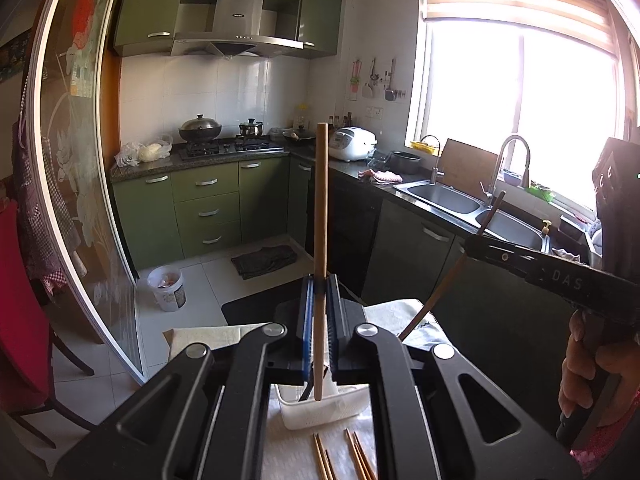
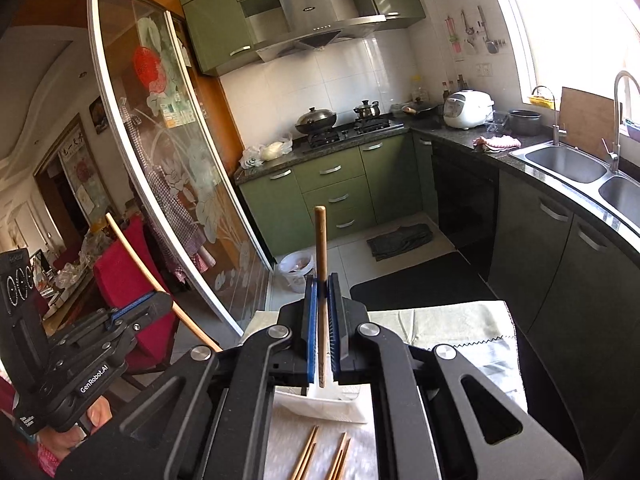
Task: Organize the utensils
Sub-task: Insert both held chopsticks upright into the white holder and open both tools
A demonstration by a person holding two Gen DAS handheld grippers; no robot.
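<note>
Chopsticks (image 1: 320, 248), pale wood, matt. Claw frames (image 1: 248, 400), black plastic, matt, with bright metal pivots; pads (image 2: 312, 332) were ribbed blue. Tray (image 1: 320, 410), white perforated plastic. Table cover (image 2: 448, 320), pale cloth. Sink (image 2: 568, 164), brushed steel. Cabinet doors (image 2: 328, 176), glossy green. Wall tiles (image 1: 192, 92), glossy white.

"GenRobot.AI" on the left hand-held gripper (image 2: 138, 312) — "DAS" on the right hand-held gripper (image 1: 474, 246).
</note>
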